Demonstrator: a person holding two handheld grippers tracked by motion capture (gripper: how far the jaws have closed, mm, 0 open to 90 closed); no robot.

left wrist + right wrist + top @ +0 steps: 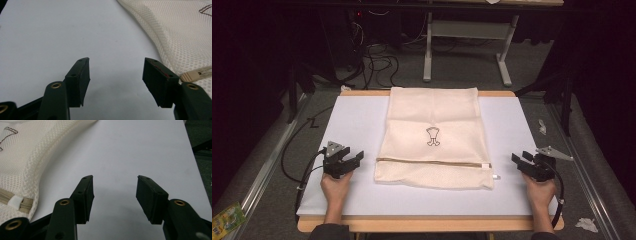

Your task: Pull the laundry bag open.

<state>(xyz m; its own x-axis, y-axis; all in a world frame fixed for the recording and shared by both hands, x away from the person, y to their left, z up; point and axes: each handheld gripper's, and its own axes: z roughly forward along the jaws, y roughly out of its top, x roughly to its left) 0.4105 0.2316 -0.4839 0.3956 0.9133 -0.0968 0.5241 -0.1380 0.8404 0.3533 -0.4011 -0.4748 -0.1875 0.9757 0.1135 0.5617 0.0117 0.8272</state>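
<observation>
A cream mesh laundry bag (432,137) lies flat in the middle of the white table mat (357,120), with a small dark printed emblem (432,136) and a tan zipper (429,162) running across its near end. The zipper pull (495,176) rests at the bag's right corner. My left gripper (353,159) rests on the mat left of the bag, open and empty. In the left gripper view the left gripper (116,68) has the bag's edge (175,32) at its right. My right gripper (520,160) sits right of the bag, open, and the right gripper (115,186) has the bag (25,157) at its left.
The mat covers a wooden tabletop (427,224). Cables (377,62) and a table frame (467,45) stand on the floor beyond. Metal rails (267,170) run along both sides. Crumpled scraps (586,224) lie on the floor at right, a green packet (227,217) at left.
</observation>
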